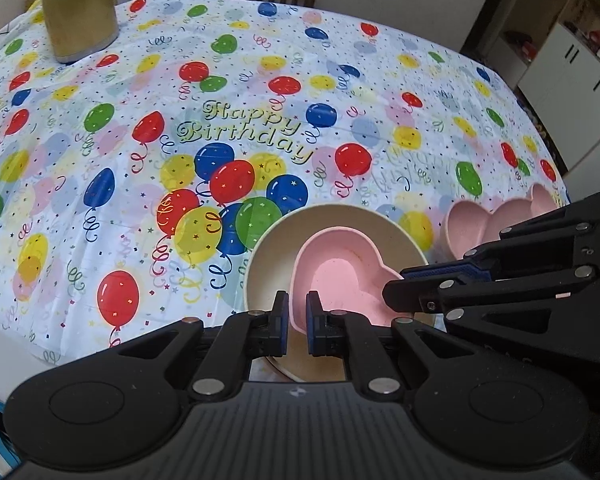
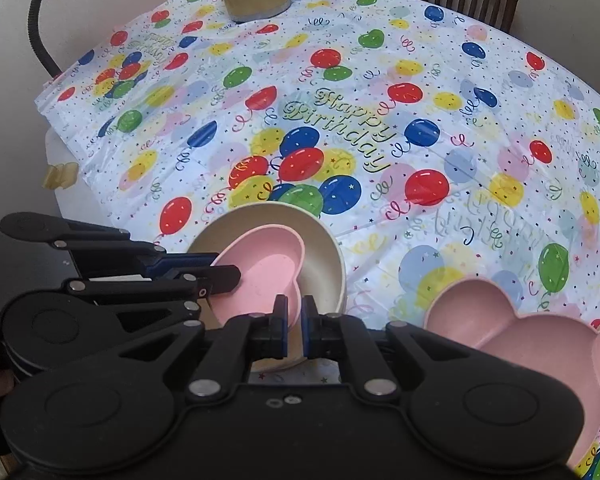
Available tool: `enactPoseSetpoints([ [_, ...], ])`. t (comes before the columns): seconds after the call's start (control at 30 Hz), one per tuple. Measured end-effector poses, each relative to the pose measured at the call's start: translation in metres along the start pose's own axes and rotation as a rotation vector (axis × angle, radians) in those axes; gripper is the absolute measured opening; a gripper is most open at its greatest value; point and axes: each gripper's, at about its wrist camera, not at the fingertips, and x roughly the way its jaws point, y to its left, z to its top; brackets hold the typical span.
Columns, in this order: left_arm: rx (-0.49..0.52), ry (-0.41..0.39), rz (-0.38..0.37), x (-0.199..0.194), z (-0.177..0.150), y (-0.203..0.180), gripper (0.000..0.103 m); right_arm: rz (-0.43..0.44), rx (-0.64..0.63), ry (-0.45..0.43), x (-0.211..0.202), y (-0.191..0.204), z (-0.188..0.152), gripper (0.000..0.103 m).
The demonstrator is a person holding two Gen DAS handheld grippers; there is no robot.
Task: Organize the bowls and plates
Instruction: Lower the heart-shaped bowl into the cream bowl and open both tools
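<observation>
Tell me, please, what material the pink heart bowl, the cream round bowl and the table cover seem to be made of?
Pink heart bowl: probably moulded plastic or wheat-straw composite; matte, faintly speckled, thick rounded rim.
Cream round bowl: likely the same kind of material; dull, even surface without ceramic shine.
Table cover: thin plastic sheet; glossy, creased, with printed balloons.

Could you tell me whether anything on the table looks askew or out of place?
Yes: the pink heart bowl sits tilted inside the cream bowl, not nested flat, with both grippers pinching its rim.
</observation>
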Motion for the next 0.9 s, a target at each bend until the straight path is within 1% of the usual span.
enactPoseSetpoints([
  [0.2, 0.020, 0.019, -0.008, 0.008, 0.001, 0.000, 0.008, -0.007, 0.011, 0.019, 0.007, 0.000, -0.001, 0.006],
  [0.4, 0.024, 0.017, -0.022, 0.006, 0.001, 0.001, 0.008, -0.019, 0.021, 0.007, 0.003, -0.001, -0.001, 0.006],
  [0.57, 0.023, -0.023, -0.033, -0.007, 0.001, -0.001, 0.008, -0.017, 0.035, -0.021, -0.009, -0.001, -0.003, 0.007],
  [0.77, 0.047, -0.079, -0.044, -0.026, 0.000, -0.011, 0.008, 0.017, 0.072, -0.065, -0.028, -0.003, -0.012, 0.009],
  [0.87, 0.046, -0.113, -0.052, -0.036, -0.001, -0.012, 0.009, 0.020, 0.087, -0.098, -0.040, -0.006, -0.018, 0.015],
  [0.9, 0.044, -0.122, -0.058, -0.040, -0.001, -0.012, 0.009, 0.020, 0.094, -0.109, -0.044, -0.007, -0.020, 0.019],
])
